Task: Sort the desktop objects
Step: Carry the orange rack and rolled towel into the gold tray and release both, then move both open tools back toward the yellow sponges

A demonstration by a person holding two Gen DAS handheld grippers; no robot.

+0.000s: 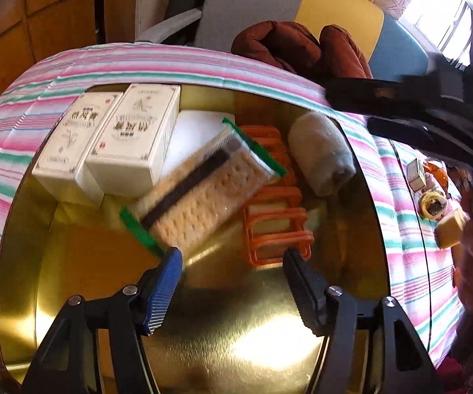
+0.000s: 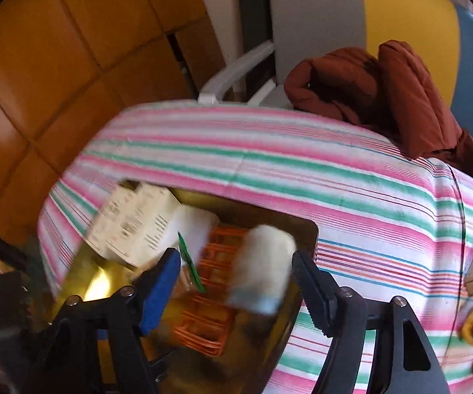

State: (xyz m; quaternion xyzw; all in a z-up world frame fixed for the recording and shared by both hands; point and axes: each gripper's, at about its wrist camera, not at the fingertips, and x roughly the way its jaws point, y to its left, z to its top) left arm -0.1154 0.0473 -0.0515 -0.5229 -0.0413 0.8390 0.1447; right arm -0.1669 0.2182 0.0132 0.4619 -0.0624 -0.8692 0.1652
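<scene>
Striped tablecloth (image 2: 302,164) — rust-red jacket (image 2: 384,92) on grey chair (image 2: 315,16).

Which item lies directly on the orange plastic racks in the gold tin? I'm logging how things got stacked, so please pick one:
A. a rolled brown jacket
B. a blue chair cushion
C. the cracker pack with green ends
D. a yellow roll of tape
C: in the left wrist view the cracker pack slants across the gold tin, its upper end resting over the orange racks beside the two white boxes.

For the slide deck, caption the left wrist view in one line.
Open left gripper above a gold metal tin holding two cream cartons, a green-edged cracker pack, orange plastic racks.
</scene>
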